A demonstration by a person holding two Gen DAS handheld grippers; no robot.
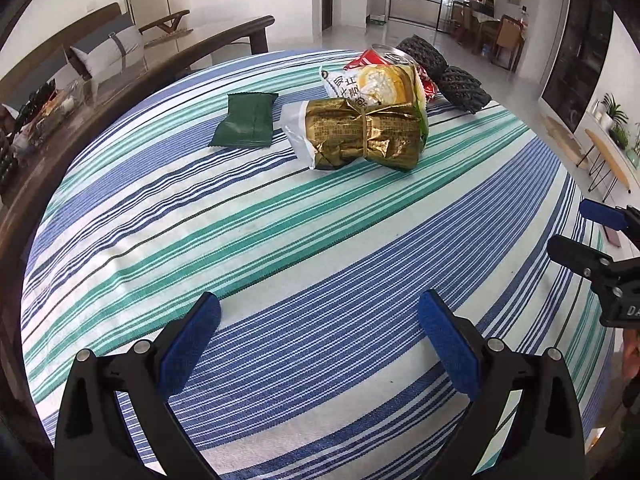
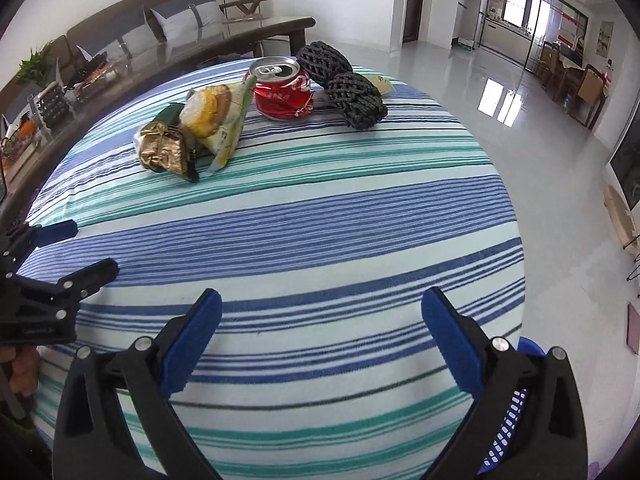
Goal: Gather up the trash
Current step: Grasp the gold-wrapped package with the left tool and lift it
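Here, both grippers hover low over the near part of a striped cloth (image 1: 280, 240) on a round table, each with its blue-padded jaws spread wide and nothing between them. The left gripper (image 1: 320, 328) faces the trash from the left; the right gripper (image 2: 322, 320) faces it from the right, and each appears at the edge of the other's view. The trash lies clustered on the far side of the cloth, well apart from both tools. A green packet (image 1: 245, 121) lies flat by itself at the left. Near it sits a gold wrapper (image 1: 360, 134), crumpled and pinched at the middle, touching a snack bag (image 1: 380, 82) that leans behind it. A dented red can (image 2: 283, 90) stands upright behind the bag, its tab end up. Two black foam nets (image 2: 344, 88) lie just beside the can at the far right. A blue basket (image 2: 506, 432) shows beyond the table edge, below the right gripper.
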